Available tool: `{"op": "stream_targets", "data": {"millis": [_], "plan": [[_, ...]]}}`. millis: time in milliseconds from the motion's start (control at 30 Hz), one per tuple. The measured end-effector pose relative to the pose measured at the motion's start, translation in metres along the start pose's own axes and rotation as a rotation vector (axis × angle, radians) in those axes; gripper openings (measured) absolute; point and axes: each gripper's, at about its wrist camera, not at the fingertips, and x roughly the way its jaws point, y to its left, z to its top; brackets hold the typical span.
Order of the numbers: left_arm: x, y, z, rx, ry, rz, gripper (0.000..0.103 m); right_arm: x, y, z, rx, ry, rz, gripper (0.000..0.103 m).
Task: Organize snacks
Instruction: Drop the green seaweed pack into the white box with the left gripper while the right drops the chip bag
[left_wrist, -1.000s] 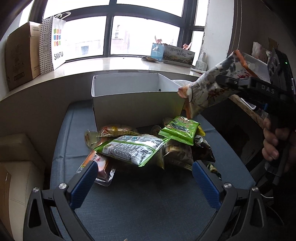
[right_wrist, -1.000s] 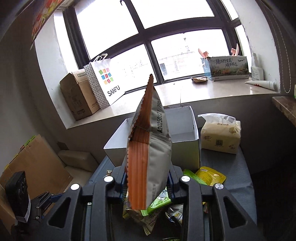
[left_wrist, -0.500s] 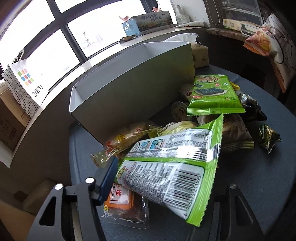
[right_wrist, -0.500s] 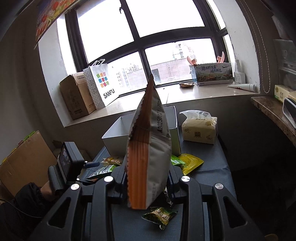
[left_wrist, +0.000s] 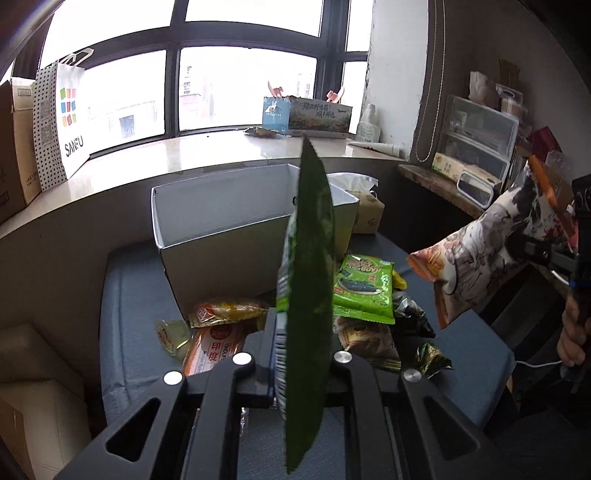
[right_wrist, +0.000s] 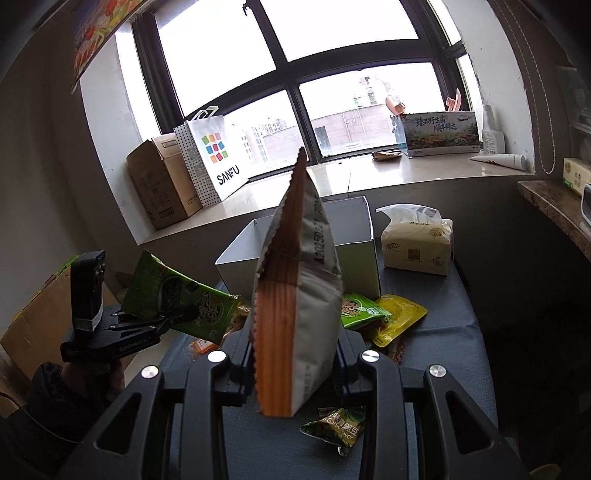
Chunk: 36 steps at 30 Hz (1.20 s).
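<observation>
Green foil filled the middle of the left wrist view: the left gripper (left_wrist: 301, 363) had closed on the green packet (left_wrist: 308, 295) and lifted it, edge-on, off the heap. A second before, those jaws had stood wide open above the pile with the same packet lying flat on top of it; half a second before, they were down around it. So both tools now carried a load, and by my reading the next step was to take each one to the white box (left_wrist: 236, 240).

From the right wrist view, the right gripper (right_wrist: 293, 363) was clamped on the grey and orange bag (right_wrist: 295, 295), as it had been throughout, held upright in the centre of the frame. The left gripper showed at lower left there, the green packet sticking out from it toward the middle.

Beyond the left tool, the white box stood open in the centre of the frame, just behind the remaining snacks (left_wrist: 364, 291) on the grey cushion (left_wrist: 129, 314). A tissue pack (right_wrist: 417, 243) sat right of the box. A paper bag (right_wrist: 210, 158) stood on the windowsill at upper left.
</observation>
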Motion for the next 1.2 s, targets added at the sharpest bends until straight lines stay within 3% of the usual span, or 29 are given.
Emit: {"op": "stream_targets", "data": {"millis": [67,267,567,733,967,1000,1033,1067,1100,1200], "plan": [[-0.008,0.002,0.008,-0.041,-0.037,-0.031,0.013,0.004,0.001,0.004,0.007,-0.004,0.012,0.036],[-0.018,0.003,0.046,-0.034,-0.112,0.027,0.013,0.022,0.004,0.037,0.003,-0.021,0.042,0.036],[0.011,0.026,0.125,-0.037,-0.173,0.097,0.013,0.088,-0.005,0.135,0.013,-0.061,0.046,0.036],[0.072,0.058,0.159,-0.081,-0.095,0.143,0.013,0.166,-0.017,0.171,0.006,0.045,-0.036,0.036],[0.143,0.088,0.161,-0.108,0.066,0.187,0.018,0.255,-0.049,0.159,0.036,0.237,-0.098,0.04],[0.15,0.091,0.159,-0.117,0.095,0.207,0.033,0.263,-0.052,0.157,0.045,0.264,-0.097,0.051],[0.155,0.093,0.157,-0.125,0.111,0.227,0.065,0.27,-0.054,0.155,0.055,0.287,-0.11,0.065],[0.158,0.095,0.154,-0.129,0.116,0.235,0.083,0.273,-0.057,0.154,0.068,0.291,-0.133,0.095],[0.158,0.096,0.15,-0.135,0.106,0.227,0.103,0.273,-0.059,0.154,0.077,0.287,-0.143,0.103],[0.159,0.095,0.143,-0.125,0.113,0.215,0.103,0.267,-0.064,0.156,0.107,0.268,-0.116,0.103]]}}
